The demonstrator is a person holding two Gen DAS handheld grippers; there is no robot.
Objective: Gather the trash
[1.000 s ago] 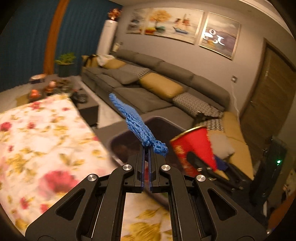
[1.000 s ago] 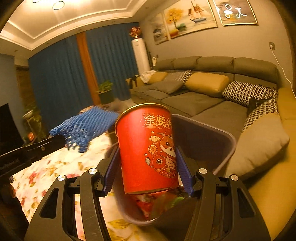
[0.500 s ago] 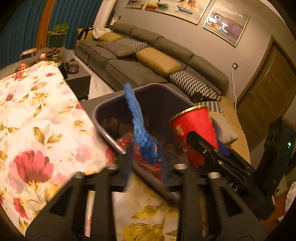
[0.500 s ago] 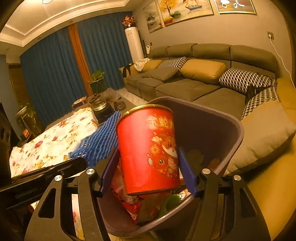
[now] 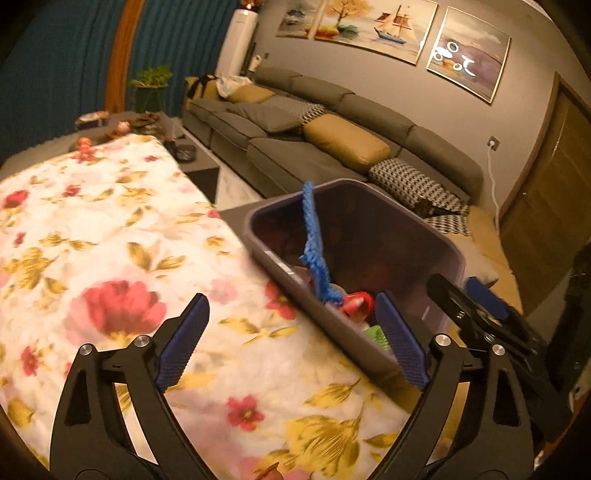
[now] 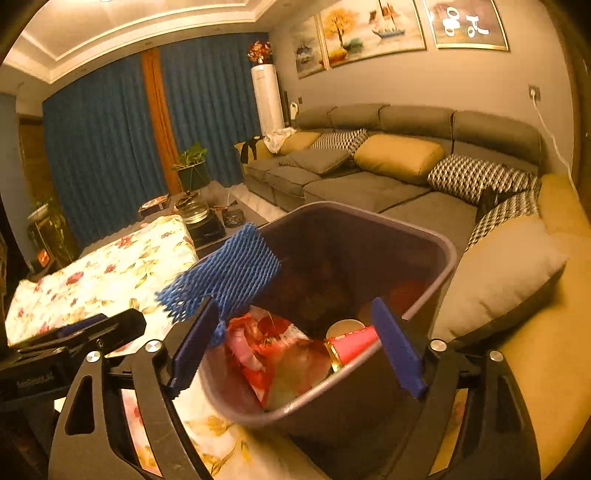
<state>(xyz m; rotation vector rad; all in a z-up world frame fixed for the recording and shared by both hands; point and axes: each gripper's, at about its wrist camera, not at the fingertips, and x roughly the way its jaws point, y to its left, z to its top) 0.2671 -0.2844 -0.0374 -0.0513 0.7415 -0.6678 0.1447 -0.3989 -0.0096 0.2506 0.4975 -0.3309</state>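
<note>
You are working over a worktop (image 5: 110,240) covered by a white cloth printed with red flowers and yellow leaves. Behind it a long grey sofa (image 5: 332,122) runs along the wall, with mustard and black-and-white patterned cushions, framed paintings (image 5: 358,26) above it, dark blue curtains (image 6: 103,140) and a tall white floor unit (image 6: 267,96) in the corner. A potted plant (image 6: 192,166) stands by the curtains.

The purple-grey trash bin (image 5: 443,254) sits at the far edge of the worktop, next to the sofa. Inside lie crumpled red wrappers (image 6: 266,339), something green, and the red paper cup (image 6: 354,343), tipped on its side near the bottom. The blue foam net (image 6: 229,277) hangs over the bin's near rim, part inside and part above the edge.

Your left hand-held gripper (image 5: 291,339) has just been opening and now stands wide, nothing between its blue pads (image 5: 181,343); the net is clear of it. Your right hand-held gripper (image 6: 295,343) has also just been opening and is spread wide over the bin's mouth, the cup well below it and untouched.
</note>
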